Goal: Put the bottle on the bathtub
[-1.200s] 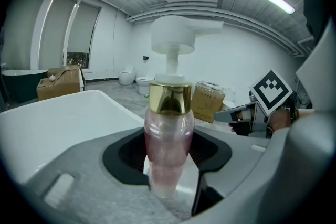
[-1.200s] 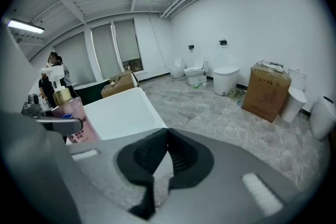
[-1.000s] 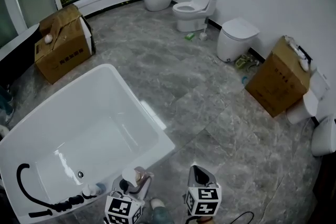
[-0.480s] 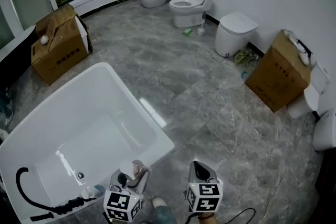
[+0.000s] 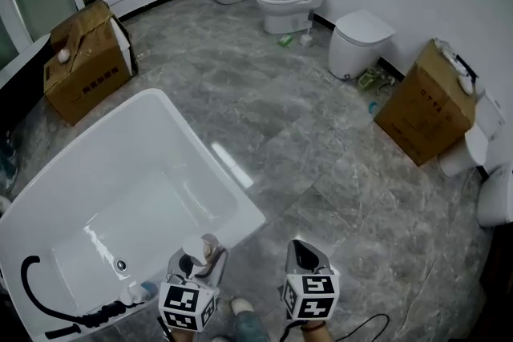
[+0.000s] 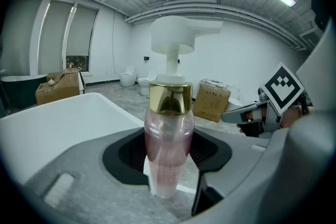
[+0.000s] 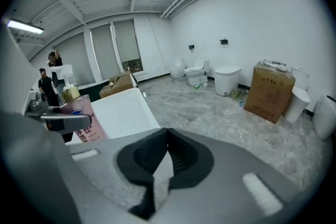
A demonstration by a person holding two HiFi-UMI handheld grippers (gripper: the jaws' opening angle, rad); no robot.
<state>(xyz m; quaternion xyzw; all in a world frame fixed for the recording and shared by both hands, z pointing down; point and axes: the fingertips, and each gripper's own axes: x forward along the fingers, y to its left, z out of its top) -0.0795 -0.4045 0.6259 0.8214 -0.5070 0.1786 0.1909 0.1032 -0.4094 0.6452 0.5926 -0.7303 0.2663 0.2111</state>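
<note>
The left gripper [image 6: 173,165] is clamped on the bottle [image 6: 168,136]. The bottle stands upright between the pads, held low on its pink body, with the gold collar and white pump rising above. The right gripper [image 7: 167,139] has its jaws together with nothing in them. Only its view shows the label on the bottle's side, off to the left. Only the head view shows the bottle over the near rim of the bathtub [image 5: 234,200], next to the taps [image 5: 135,294]. The base seems to hang clear of the rim, though no view shows that plainly. The right gripper is beside it, over the floor [image 5: 321,172]
</note>
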